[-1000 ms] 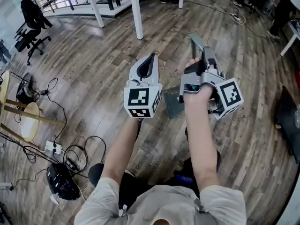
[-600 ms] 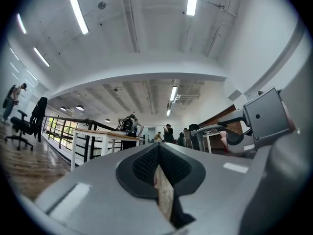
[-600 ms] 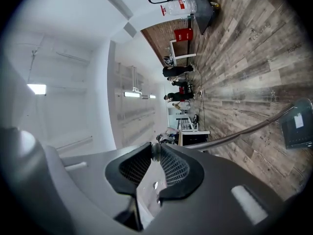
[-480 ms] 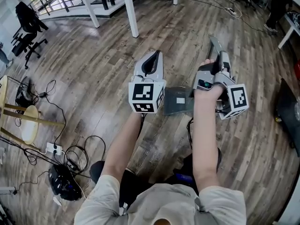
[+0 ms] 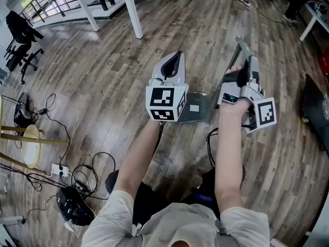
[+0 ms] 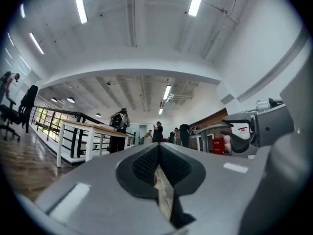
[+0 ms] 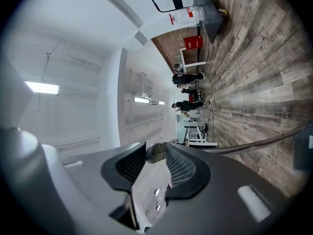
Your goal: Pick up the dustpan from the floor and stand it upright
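Observation:
The grey dustpan stands between my two grippers, its pan low by the floor and its long handle leaning up and away. In the right gripper view the flat handle with small holes lies between the pads. My right gripper sits round that handle; its jaws have just been opening and now stand loosely about it, so it is open. My left gripper hovers to the left of the pan, shut on nothing.
White table legs stand at the far side of the wooden floor. Cables and a power strip lie at the left by a stool. Office chairs stand at the far left, and a dark object sits at the right edge.
Both grippers have moved forward and a little right over the floor. The pan now shows right beside the left gripper's marker cube, and the handle stands steeper.

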The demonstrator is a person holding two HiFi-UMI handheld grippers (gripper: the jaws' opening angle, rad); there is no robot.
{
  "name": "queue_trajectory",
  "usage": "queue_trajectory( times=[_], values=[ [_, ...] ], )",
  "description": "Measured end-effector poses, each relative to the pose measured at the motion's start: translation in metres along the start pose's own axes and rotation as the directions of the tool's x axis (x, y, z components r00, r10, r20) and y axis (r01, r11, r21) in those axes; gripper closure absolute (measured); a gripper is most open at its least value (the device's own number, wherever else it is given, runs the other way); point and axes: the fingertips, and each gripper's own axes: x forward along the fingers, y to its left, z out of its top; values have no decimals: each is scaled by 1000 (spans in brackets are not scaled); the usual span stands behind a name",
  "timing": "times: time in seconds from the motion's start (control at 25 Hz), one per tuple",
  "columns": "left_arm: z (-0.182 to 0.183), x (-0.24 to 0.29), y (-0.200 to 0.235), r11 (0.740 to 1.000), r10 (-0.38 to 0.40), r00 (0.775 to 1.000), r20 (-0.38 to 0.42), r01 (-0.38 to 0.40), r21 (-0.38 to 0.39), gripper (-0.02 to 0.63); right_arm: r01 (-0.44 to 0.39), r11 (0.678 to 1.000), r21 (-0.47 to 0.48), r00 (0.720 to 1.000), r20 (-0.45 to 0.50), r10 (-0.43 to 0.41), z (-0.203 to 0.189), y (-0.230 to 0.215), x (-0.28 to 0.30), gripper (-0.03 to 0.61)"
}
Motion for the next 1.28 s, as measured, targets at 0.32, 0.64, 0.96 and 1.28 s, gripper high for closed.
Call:
queue_trajectory(
  times=[0.32,0.64,0.96,1.28],
  values=[
    [-3,-1,-23,997,-74,997,12,74,-18,594,1,990,-139,998,58,8,8,-5,-47,383],
    [5,24,-36,989,-145,989,6,145,-27,595,97,679,-728,995,50,-89,12,-13,-61,572],
    [72,76,-77,983,-181,982,45,179,43,595,29,394,-919,980,-50,-191,37,50,-9,573],
    [216,83,-91,988,-155,988,-29,155,-3,594,29,365,-931,971,-61,-233,48,190,41,573]
  ],
)
